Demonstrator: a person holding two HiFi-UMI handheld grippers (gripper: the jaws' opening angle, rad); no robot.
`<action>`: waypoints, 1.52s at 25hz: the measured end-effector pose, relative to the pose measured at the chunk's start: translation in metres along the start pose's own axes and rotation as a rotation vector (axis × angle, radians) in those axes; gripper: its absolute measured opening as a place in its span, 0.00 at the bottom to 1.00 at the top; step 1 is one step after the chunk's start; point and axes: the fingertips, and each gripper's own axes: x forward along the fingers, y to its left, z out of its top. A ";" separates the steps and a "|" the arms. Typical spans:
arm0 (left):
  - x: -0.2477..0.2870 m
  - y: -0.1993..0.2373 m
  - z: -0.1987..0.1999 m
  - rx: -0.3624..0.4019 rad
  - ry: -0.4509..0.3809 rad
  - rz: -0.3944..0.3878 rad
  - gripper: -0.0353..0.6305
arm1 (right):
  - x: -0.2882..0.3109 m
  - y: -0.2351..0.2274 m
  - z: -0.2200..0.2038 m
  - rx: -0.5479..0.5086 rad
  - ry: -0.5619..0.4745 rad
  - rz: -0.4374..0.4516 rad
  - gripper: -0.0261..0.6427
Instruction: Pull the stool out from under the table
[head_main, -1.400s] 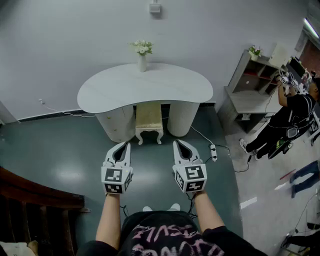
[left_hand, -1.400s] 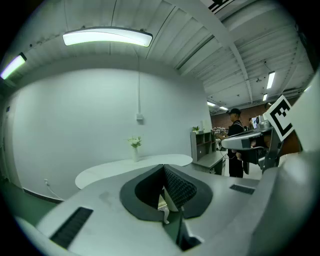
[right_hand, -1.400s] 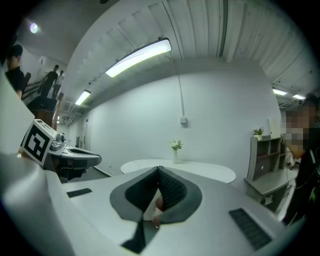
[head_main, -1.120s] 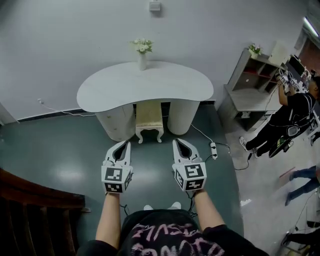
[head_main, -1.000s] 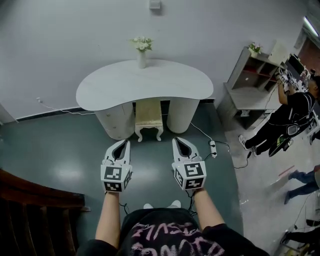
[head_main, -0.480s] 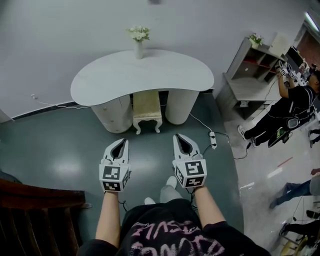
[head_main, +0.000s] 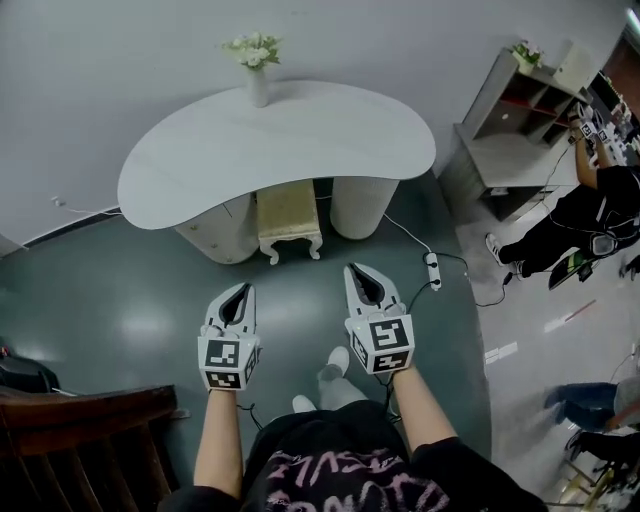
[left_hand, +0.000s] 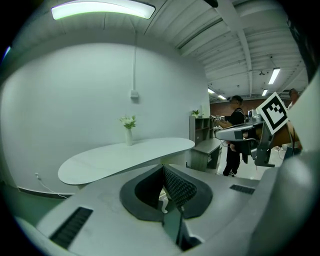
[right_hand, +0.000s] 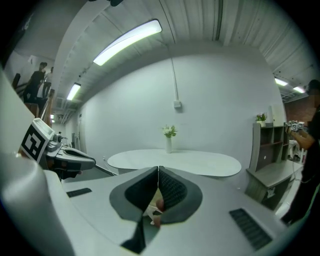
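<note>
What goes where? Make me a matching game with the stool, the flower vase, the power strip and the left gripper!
Things:
1. cream cushioned stool
2. white vase of flowers
3. white power strip
4. left gripper

Places:
A. standing on top of the white curved table
B. lying on the green floor
C. tucked between the table's round pedestals
D. shut, held in the air above the floor

Pairs: 1-C, 2-A, 3-B, 4-D

Even ceiling-strip light (left_hand: 102, 9); soft floor glare; fisheye edges dark.

Cream cushioned stool (head_main: 289, 219) on pale carved legs, seemingly half-tucked under kidney-shaped white table (head_main: 300, 135).
</note>
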 end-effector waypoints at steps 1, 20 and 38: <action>0.012 0.001 -0.001 0.000 0.013 0.002 0.07 | 0.010 -0.009 -0.003 0.006 0.010 0.007 0.13; 0.149 0.027 -0.066 -0.002 0.149 -0.011 0.07 | 0.121 -0.082 -0.098 0.052 0.163 0.079 0.13; 0.238 0.068 -0.202 -0.009 0.223 -0.079 0.07 | 0.209 -0.070 -0.225 0.034 0.266 0.104 0.14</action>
